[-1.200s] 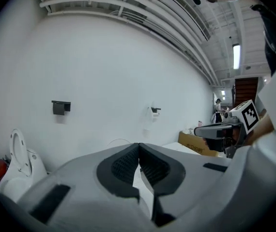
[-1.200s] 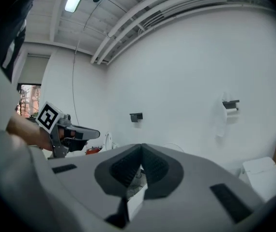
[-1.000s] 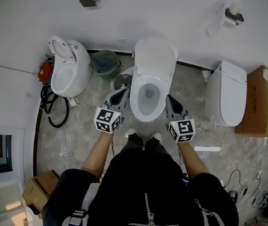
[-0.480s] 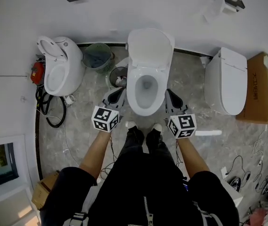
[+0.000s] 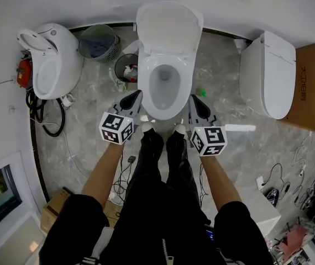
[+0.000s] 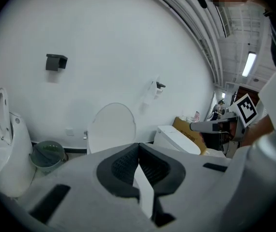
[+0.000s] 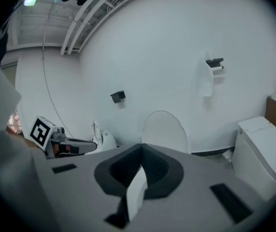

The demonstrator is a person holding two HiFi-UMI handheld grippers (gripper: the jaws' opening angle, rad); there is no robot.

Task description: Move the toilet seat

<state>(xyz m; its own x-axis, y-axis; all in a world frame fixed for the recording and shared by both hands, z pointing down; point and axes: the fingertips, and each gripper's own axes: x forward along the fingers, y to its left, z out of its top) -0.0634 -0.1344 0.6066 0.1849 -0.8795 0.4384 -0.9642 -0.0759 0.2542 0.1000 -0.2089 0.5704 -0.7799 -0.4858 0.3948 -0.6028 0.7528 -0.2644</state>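
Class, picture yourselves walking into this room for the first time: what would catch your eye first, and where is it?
The middle toilet stands dead centre against the wall, lid up, between the left toilet and the right toilet. The person stands before it, with the shut, empty left tongs and right tongs flanking its bowl.

1. The grey marbled floor [image 5: 85,148] runs up to a white wall.
2. Three white toilets stand on it: the middle toilet [image 5: 167,32] with its lid up, a left toilet [image 5: 50,59] and a closed right toilet [image 5: 268,73].
3. A green basket [image 5: 98,42] and a dark bin [image 5: 126,68] sit between the left and middle toilets.
4. A cardboard box [image 5: 306,87] stands at the far right, and black cables [image 5: 50,120] lie coiled at the left.
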